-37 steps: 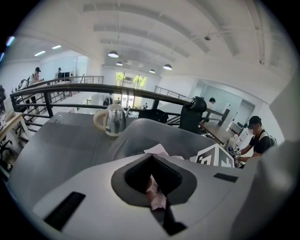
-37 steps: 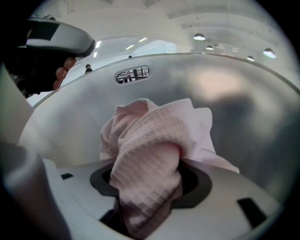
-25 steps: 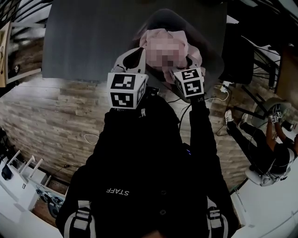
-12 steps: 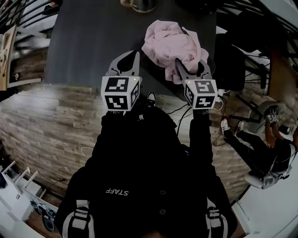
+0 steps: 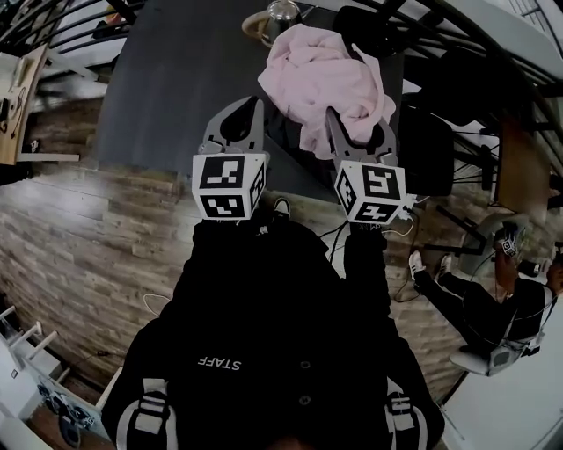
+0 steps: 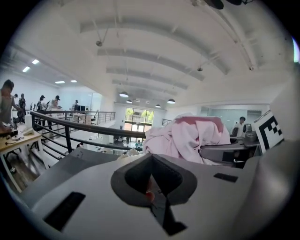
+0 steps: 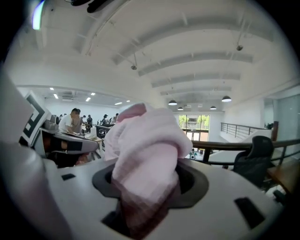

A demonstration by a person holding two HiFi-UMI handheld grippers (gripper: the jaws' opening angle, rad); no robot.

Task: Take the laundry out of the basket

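Pink garment (image 5: 321,75) bunched in right claw (image 7: 147,197), left claw (image 6: 152,194) closed on nothing; thin pinch liable to slip, trailing hem to snag mug (image 5: 280,12).

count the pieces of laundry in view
1: a pink garment, bunched over the dark table, one fold clamped in the right hand-held gripper. More may be hidden; no basket shows.

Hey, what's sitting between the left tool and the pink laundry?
Nothing: in the head view only bare dark tabletop shows between the shut left tool and the pink laundry, which the right tool grips.
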